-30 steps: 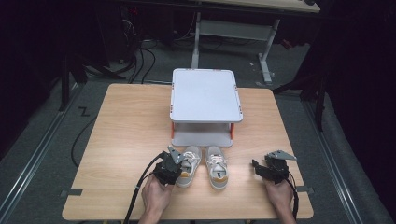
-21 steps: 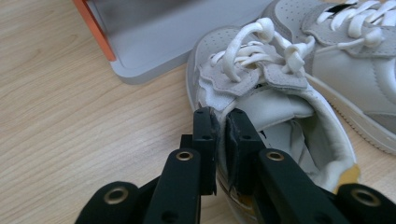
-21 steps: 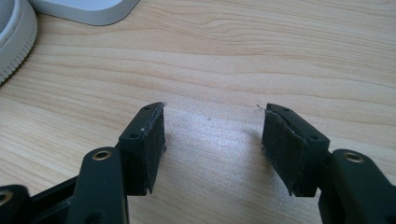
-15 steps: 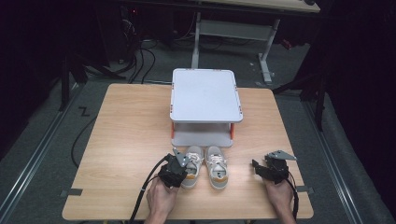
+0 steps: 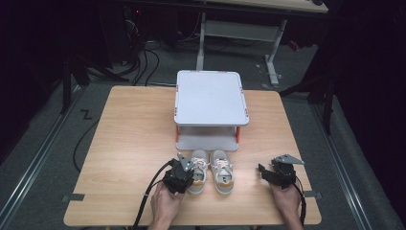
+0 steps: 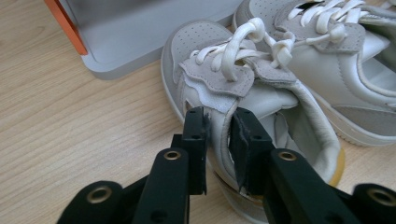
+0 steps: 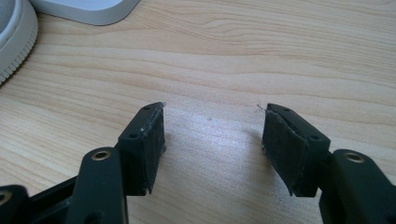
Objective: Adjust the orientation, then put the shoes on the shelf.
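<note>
A pair of small white sneakers stands near the table's front edge, toes toward a two-tier white rack (image 5: 210, 96). My left gripper (image 5: 189, 174) sits at the left shoe (image 5: 199, 168). In the left gripper view its jaws (image 6: 219, 135) pinch the side wall of that left shoe (image 6: 219, 79) just behind the laces. The right shoe (image 5: 223, 170) lies beside it, also in the left gripper view (image 6: 336, 51). My right gripper (image 5: 262, 172) rests to the right of the shoes, open over bare wood (image 7: 210, 135), nothing between its fingers.
The rack has orange posts (image 6: 65, 28) and its lower shelf (image 5: 207, 140) lies just beyond the shoe toes. The wooden table (image 5: 129, 143) has open room on its left half. A shoe sole edge (image 7: 14, 37) and the rack's corner (image 7: 84, 9) sit far left of my right gripper.
My left gripper has shifted a little right onto the left shoe. The right gripper and both shoes have stayed put.
</note>
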Motion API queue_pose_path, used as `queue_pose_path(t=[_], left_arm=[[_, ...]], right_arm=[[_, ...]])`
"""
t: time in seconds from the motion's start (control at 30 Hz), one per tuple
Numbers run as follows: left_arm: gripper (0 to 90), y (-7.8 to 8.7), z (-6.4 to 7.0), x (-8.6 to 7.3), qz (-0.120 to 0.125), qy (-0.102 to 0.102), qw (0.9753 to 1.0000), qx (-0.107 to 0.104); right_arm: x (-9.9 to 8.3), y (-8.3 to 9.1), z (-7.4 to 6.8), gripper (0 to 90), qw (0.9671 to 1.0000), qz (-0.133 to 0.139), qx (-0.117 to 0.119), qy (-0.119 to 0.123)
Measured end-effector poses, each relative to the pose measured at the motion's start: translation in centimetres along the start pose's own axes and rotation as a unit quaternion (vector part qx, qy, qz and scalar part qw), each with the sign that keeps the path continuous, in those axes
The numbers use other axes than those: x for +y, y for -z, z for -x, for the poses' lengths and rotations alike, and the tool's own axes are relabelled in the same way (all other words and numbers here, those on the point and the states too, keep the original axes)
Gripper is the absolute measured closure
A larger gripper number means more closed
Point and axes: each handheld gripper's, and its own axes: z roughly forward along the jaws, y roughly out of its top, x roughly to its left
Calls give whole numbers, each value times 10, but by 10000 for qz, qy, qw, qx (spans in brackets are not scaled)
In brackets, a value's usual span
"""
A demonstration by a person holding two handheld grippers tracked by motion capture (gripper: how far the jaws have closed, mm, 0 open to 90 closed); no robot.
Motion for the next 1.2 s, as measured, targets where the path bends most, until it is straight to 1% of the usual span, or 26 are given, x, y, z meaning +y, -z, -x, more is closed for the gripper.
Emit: queue_pose_path(t=[0.07,0.17,0.37,0.43,0.57,0.7,0.73,0.87,0.9,0.97,1.03,1.13,1.2], left_arm=[[700,1,-2,0,65,100,9998,-155],[616,3,-5,-1,145,139,9996,-216],[452,4,-11,-4,310,289,9979,-494],[427,5,-14,-6,376,345,9970,-585],[390,7,-20,-7,466,412,9957,-680],[369,11,-28,-6,605,536,9932,-834],[366,12,-31,-5,631,542,9930,-842],[357,12,-41,-2,660,498,9932,-816],[354,12,-44,-1,669,510,9931,-815],[350,10,-52,0,708,564,9921,-864],[341,7,-61,1,700,645,9919,-843],[341,2,-73,4,656,675,9929,-732],[342,-1,-81,8,674,650,9933,-675]], right_arm=[[0,0,0,390,10000,0,1,0],[0,0,0,390,10000,0,1,-1],[0,0,0,390,10000,0,-1,3],[0,0,0,390,10000,-1,0,1],[0,0,0,391,10000,0,0,3],[0,0,0,392,10000,0,2,2],[0,0,0,392,10000,-2,3,1],[0,0,0,393,10000,-1,6,3],[0,0,0,394,10000,1,8,10],[0,0,0,399,10000,-2,15,16],[0,0,0,408,10000,0,32,23],[0,0,-1,417,10000,4,35,28],[0,1,-1,422,10000,3,46,19]])
